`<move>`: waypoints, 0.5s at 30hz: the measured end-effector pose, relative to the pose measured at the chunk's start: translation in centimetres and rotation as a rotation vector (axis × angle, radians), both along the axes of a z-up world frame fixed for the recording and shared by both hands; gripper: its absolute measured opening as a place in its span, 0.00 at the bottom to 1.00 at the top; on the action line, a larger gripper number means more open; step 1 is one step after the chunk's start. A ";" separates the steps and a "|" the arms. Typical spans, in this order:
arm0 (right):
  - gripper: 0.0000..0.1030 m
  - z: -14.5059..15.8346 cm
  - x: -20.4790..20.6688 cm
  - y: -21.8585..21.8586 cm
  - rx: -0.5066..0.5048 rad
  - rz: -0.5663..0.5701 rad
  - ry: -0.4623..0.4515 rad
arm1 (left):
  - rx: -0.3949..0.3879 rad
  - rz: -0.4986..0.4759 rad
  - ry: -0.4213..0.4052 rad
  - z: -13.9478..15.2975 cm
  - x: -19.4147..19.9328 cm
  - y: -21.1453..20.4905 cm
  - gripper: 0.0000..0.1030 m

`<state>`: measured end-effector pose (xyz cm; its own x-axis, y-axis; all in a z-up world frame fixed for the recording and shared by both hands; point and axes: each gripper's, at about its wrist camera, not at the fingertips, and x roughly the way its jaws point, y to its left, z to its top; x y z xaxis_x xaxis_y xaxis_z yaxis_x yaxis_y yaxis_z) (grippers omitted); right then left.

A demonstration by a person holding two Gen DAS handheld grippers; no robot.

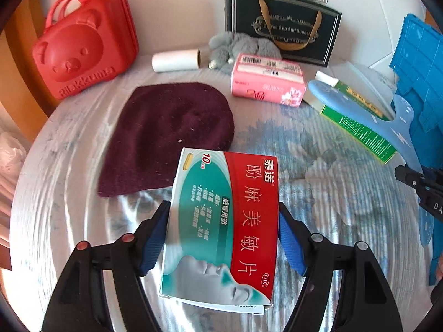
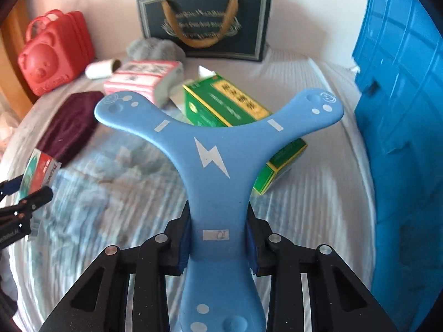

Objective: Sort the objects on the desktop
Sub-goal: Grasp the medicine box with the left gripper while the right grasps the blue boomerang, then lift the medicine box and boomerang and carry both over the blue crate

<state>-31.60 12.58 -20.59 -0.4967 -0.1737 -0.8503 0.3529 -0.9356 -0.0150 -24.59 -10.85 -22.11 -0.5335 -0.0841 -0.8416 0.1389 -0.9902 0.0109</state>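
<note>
Left tongs (image 1: 223,235) clamped on the red and teal medicine box (image 1: 224,227), blue pads (image 1: 153,244) pressed against both long edges, box lifted clear of the striped floral cloth (image 1: 332,193) covering the worktop. Right tongs (image 2: 218,238) squeezed narrow around one arm of the blue three-armed boomerang (image 2: 213,160), white lightning bolt printed at its hub, other two arms fanned out away from the camera and hanging above the cloth.

Under and behind the boomerang, lying flat: green and yellow box (image 2: 229,108), partly covered from the right wrist view. Just left of that, pink tissue pack (image 1: 267,83) with barcode labels on top. Dark maroon knit hat (image 1: 169,135) spread flat right behind the medicine box. White roll on a cardboard tube (image 1: 175,61) beyond the hat, near a grey fluffy plush (image 1: 238,45).

Red bear-face case (image 1: 85,44) standing upright at the far left edge. Black gift bag with gold handles (image 1: 285,25) upright at the back against the wall, plush right in front of it. Big blue plastic crate (image 2: 401,138) filling the right side, close beside the right tongs. Lots of motion blur on the right wrist view, so fine print there unreadable.
</note>
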 end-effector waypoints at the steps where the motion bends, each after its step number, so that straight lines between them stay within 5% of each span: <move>1: 0.31 0.8 0.7 -0.1 -0.011 0.007 0.010 | 0.001 0.004 0.016 0.7 0.6 -0.1 0.70; 15: 0.31 13.4 11.3 -0.8 -0.042 0.082 0.276 | -0.042 0.049 0.241 10.9 11.3 -0.7 0.71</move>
